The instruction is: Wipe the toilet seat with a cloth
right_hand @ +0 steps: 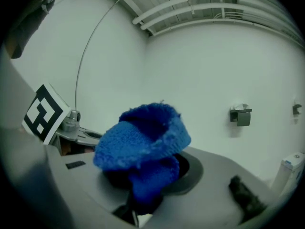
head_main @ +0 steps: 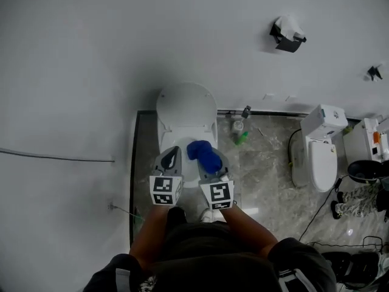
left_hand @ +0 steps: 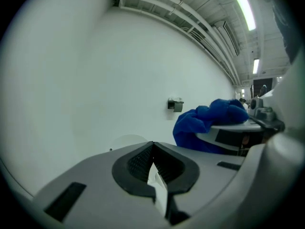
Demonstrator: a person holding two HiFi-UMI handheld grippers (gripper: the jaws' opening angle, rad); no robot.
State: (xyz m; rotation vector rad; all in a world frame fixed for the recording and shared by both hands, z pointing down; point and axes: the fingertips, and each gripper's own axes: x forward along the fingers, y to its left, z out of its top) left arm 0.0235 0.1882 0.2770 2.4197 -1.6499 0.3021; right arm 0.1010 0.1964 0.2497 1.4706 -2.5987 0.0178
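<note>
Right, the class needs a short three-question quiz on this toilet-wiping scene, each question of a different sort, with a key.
1. Which gripper holds the blue cloth? A the left gripper; B the right gripper; C both.
2. True or false: the left gripper's jaws stand wide open.
3. Fill the gap: in the right gripper view, on the wall beyond the cloth hangs a toilet-paper ____.
Key: 1 B. 2 False: they are shut together. 3 holder: it is the toilet-paper holder.
</note>
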